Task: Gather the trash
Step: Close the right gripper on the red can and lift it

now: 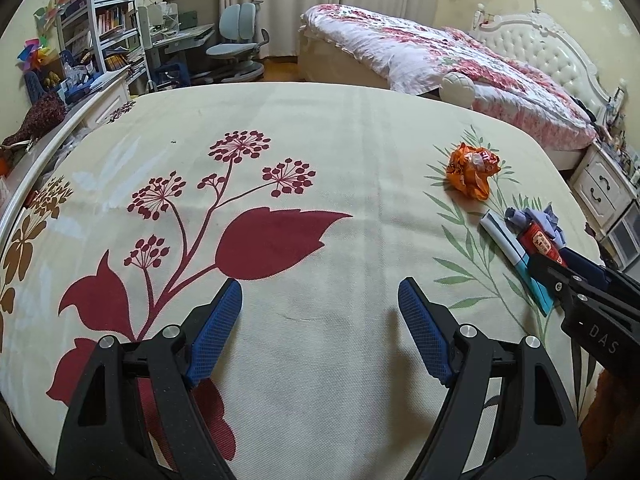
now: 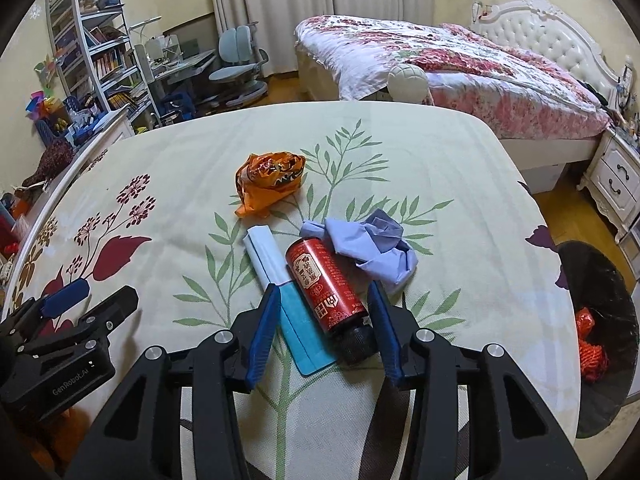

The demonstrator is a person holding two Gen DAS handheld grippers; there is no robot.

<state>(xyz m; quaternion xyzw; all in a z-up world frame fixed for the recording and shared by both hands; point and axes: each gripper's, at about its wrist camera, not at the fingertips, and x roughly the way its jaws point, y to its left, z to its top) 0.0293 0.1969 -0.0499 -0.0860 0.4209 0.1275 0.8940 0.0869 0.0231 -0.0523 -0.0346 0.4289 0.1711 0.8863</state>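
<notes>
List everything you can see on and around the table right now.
Red cylindrical bottle with black cap: one, lying on the table between the right tool's fingers.
Blue-and-white flat paper packet: one, left of the bottle.
Crumpled lilac-blue glove: one, right of the bottle.
Crumpled orange plastic wrapper: one, farther back.
Black-lined trash bin: one, off the table's right edge, orange trash inside.
Cream floral tablecloth: one.
Left tool: open, empty.
Right tool: around the bottle.

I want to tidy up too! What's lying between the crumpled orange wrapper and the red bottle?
Mostly bare tablecloth, seen from the right wrist. A white and blue packet lies beside the red bottle, below the orange wrapper.
</notes>
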